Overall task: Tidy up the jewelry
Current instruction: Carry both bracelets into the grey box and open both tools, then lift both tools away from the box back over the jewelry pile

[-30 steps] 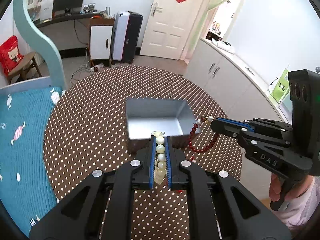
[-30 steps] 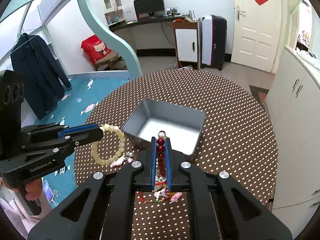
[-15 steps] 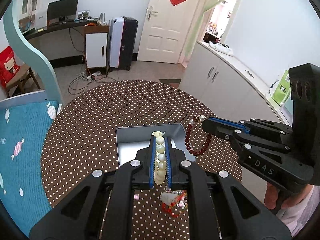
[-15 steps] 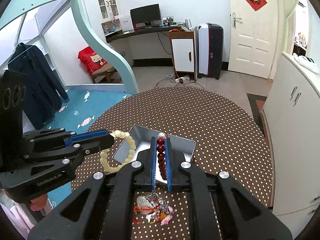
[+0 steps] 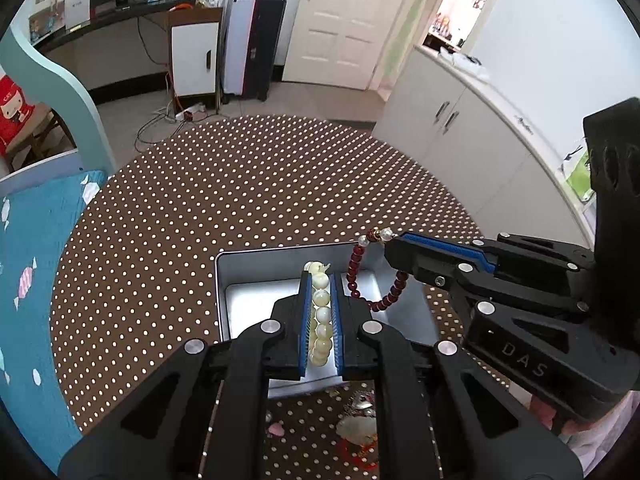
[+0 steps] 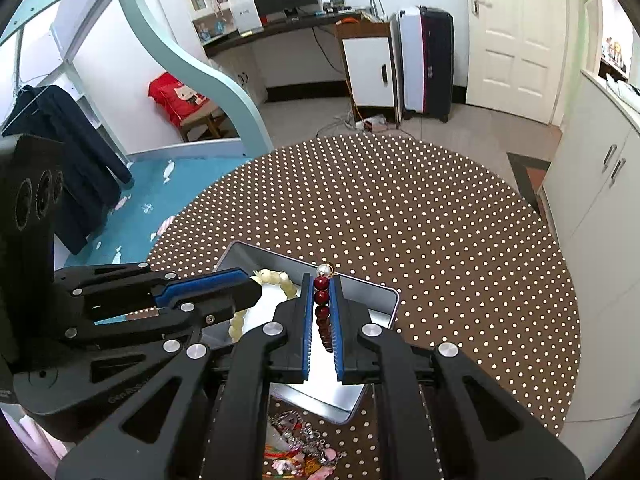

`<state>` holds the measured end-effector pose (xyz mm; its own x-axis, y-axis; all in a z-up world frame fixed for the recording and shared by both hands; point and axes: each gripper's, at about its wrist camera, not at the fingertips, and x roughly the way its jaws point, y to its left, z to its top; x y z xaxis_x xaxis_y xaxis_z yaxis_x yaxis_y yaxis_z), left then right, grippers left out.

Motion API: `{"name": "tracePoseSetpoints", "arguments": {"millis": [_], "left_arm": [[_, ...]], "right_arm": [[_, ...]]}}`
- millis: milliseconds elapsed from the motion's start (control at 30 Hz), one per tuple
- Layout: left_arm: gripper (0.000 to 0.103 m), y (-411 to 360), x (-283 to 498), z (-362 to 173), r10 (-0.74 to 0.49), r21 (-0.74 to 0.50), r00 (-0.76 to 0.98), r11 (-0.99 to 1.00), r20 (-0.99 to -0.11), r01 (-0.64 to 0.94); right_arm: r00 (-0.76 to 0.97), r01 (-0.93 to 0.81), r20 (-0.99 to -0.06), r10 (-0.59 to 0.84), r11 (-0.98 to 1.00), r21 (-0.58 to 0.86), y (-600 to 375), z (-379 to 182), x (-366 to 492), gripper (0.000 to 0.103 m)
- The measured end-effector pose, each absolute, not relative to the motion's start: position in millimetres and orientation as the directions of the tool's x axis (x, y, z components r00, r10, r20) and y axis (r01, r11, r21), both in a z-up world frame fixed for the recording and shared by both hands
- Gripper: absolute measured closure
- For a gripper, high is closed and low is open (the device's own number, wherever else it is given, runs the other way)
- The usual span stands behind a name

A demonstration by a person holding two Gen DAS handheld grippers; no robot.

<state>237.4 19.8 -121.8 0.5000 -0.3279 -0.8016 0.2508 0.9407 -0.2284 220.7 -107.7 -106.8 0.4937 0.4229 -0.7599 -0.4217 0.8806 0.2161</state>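
My left gripper (image 5: 320, 280) is shut on a cream bead bracelet (image 5: 322, 320), held over the inside of a silver metal tin (image 5: 240, 280) on the dotted table. In the right wrist view the same bracelet (image 6: 276, 278) hangs from the left gripper (image 6: 252, 290) into the tin (image 6: 380, 304). My right gripper (image 6: 323, 280) is shut on a dark red bead bracelet (image 6: 322, 308) above the tin's right part. From the left wrist view that red bracelet (image 5: 356, 276) dangles from the right gripper (image 5: 390, 246) over the tin's far right corner.
A small heap of loose jewelry (image 6: 300, 448) lies on the brown dotted tablecloth (image 6: 440, 240) just in front of the tin, seen too as the trinkets (image 5: 356, 428) under my left gripper. A person's hand (image 5: 548, 420) holds the right grip. White cabinets (image 5: 480, 132) stand beyond the table's right edge.
Both grippers have moved forward and down with their bracelets, from in front of the tin to over its inside. The jewelry heap has come into view beneath them.
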Motion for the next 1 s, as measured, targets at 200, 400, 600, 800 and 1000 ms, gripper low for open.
{"name": "tracePoseSetpoints", "arguments": {"millis": [200, 400, 600, 800, 1000], "left_arm": [[0.091, 19, 250, -133, -0.314, -0.221, 0.481, 0.945, -0.819, 0.241], [0.069, 33, 249, -131, -0.276, -0.191, 0.507, 0.958, -0.817, 0.213], [0.064, 42, 242, -129, -0.223, -0.146, 0.527, 0.972, -0.820, 0.184], [0.059, 42, 235, -130, -0.210, -0.134, 0.523, 0.974, -0.826, 0.180], [0.059, 37, 228, -127, -0.195, -0.119, 0.527, 0.977, -0.827, 0.175]], "right_arm": [[0.454, -0.429, -0.779, 0.433, 0.872, 0.236, -100, -117, 230, 0.096], [0.438, -0.434, -0.790, 0.429, 0.870, 0.233, -96, -119, 233, 0.096], [0.493, -0.393, -0.782, 0.381, 0.900, 0.191, -105, -114, 228, 0.056], [0.508, -0.374, -0.781, 0.364, 0.910, 0.180, -116, -112, 225, 0.053], [0.517, -0.359, -0.781, 0.351, 0.917, 0.174, -121, -110, 218, 0.053]]}}
